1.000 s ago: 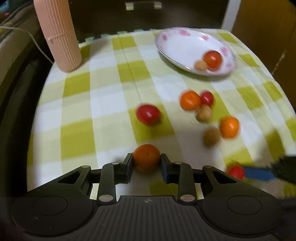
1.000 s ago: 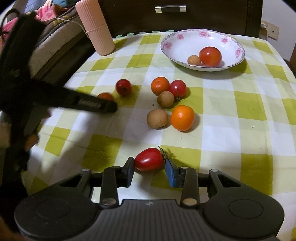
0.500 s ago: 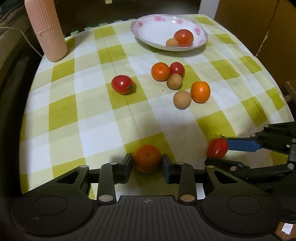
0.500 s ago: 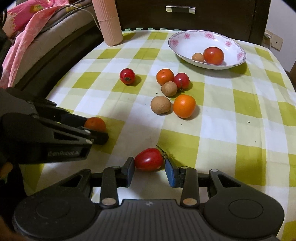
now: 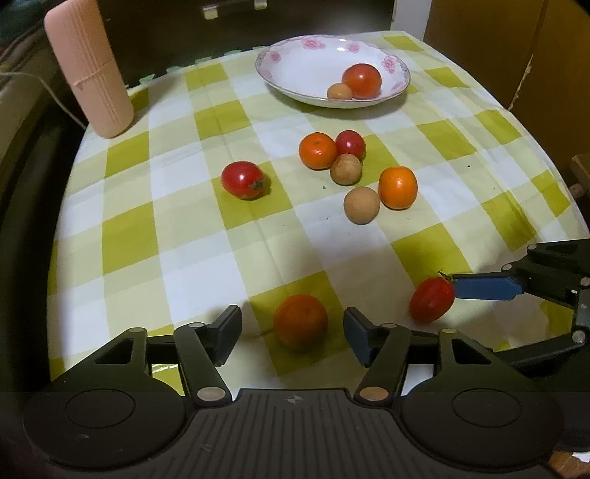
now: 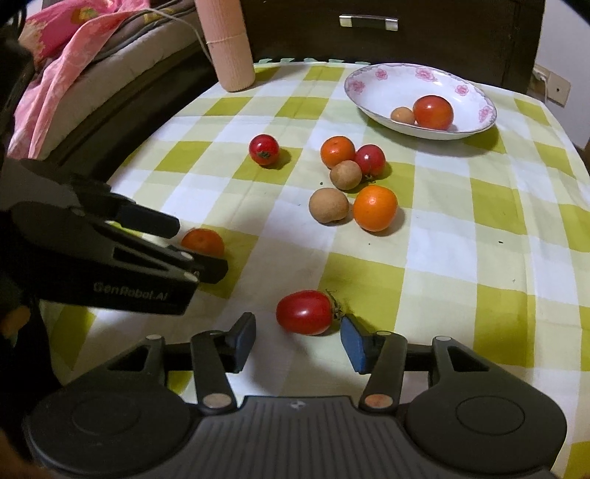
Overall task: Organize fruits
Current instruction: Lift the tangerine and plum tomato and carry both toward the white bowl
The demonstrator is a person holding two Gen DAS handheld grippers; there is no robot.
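My left gripper [image 5: 291, 331] is open, with an orange mandarin [image 5: 300, 321] lying on the checked cloth between its jaws, apart from both. My right gripper [image 6: 297, 337] is open around a red plum tomato [image 6: 305, 311] on the cloth; its right pad sits by the tomato's stem. The mandarin also shows in the right wrist view [image 6: 202, 241], the tomato in the left wrist view [image 5: 431, 299]. A white flowered plate [image 5: 295, 62] at the back holds a tomato [image 5: 361, 80] and a small brown fruit [image 5: 339, 91].
Mid-table lie two mandarins [image 5: 317, 150] [image 5: 398, 187], two brown fruits [image 5: 361, 205] [image 5: 345, 168], a red tomato [image 5: 350, 143] and a lone tomato [image 5: 243, 179]. A pink ribbed cylinder [image 5: 88, 70] stands back left. A dark drawer front [image 6: 368, 22] is behind the table.
Both grippers have opened and let go: the mandarin and the plum tomato now rest on the cloth between spread jaws. The left gripper's view has tilted back toward the plate.
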